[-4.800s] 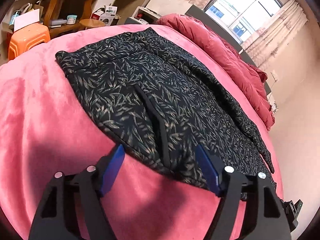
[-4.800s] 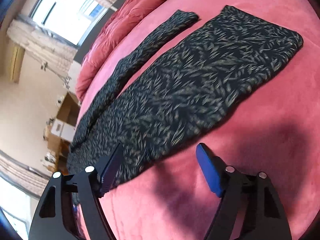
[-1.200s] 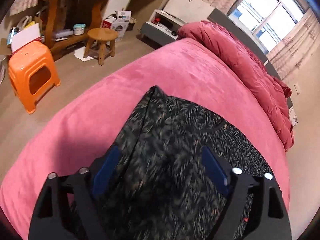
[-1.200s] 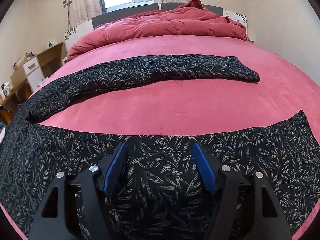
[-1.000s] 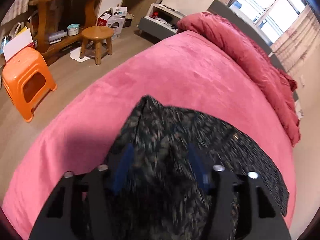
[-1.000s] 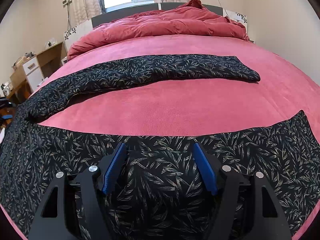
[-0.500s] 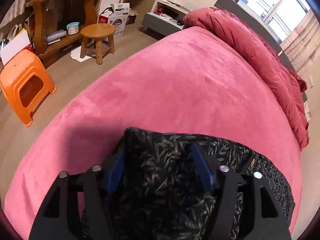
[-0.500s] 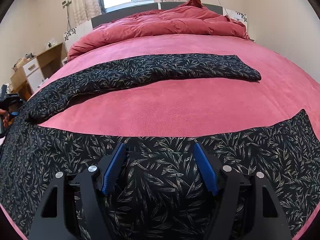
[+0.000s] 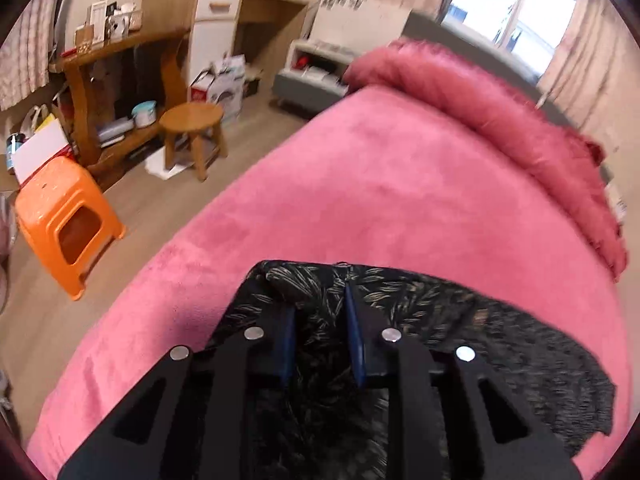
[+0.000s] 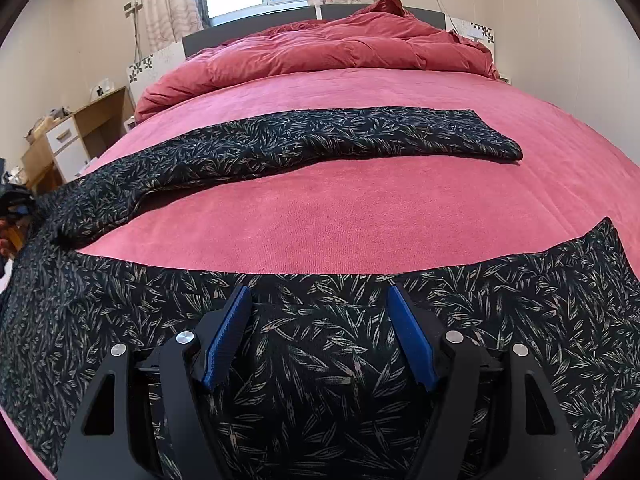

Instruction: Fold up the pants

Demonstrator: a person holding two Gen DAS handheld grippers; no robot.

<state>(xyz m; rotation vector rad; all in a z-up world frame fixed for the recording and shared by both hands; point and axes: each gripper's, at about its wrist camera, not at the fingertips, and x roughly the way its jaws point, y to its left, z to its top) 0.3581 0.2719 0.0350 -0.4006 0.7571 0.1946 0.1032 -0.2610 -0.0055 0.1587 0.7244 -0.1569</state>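
The pants (image 10: 320, 148) are black with a pale leaf print and lie spread on the pink bed (image 10: 360, 216). One leg stretches across the far side, the other leg (image 10: 540, 300) crosses the near side under my right gripper. My right gripper (image 10: 320, 300) is open, its blue pads either side of the near leg's fabric. My left gripper (image 9: 318, 300) is shut on a bunched edge of the pants (image 9: 460, 312) near the bed's left side.
A red duvet (image 10: 340, 52) is heaped at the headboard. Beside the bed stand an orange plastic stool (image 9: 66, 216), a round wooden stool (image 9: 192, 128) and a wooden desk (image 9: 120, 64) with clutter. The other gripper shows at the right wrist view's left edge (image 10: 16, 208).
My left gripper has closed on the pants' edge, after standing open around the fabric half a second ago. The right gripper has stayed open and still.
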